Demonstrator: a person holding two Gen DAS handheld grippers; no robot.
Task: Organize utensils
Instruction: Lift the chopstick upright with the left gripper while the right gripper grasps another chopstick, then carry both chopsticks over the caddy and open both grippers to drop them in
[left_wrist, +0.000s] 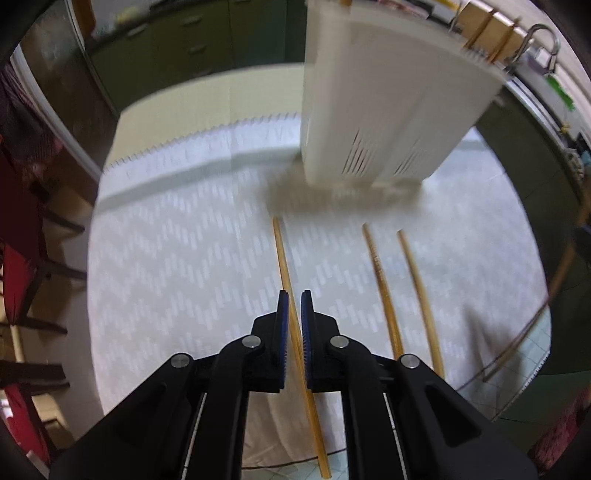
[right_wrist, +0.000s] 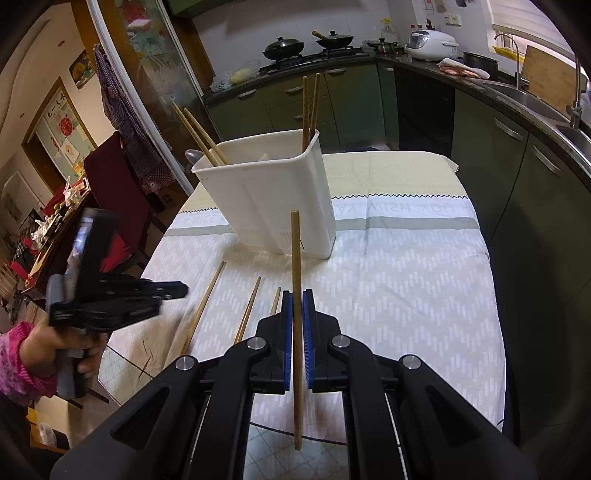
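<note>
A white utensil holder (right_wrist: 273, 195) stands on the table with several chopsticks sticking out of it; it also shows in the left wrist view (left_wrist: 384, 110). My right gripper (right_wrist: 297, 295) is shut on a brown chopstick (right_wrist: 295, 254) and holds it upright in front of the holder. Three light chopsticks lie on the cloth. In the left wrist view my left gripper (left_wrist: 294, 295) hovers above the leftmost chopstick (left_wrist: 282, 251), jaws nearly closed, apparently gripping nothing. The other two chopsticks (left_wrist: 380, 277) lie to its right. The left gripper (right_wrist: 173, 290) shows at the left in the right wrist view.
A patterned white tablecloth (right_wrist: 406, 280) covers the table. A red chair (right_wrist: 114, 192) stands at the left. Green kitchen cabinets (right_wrist: 517, 177) and a counter with pans and a rice cooker run behind and to the right.
</note>
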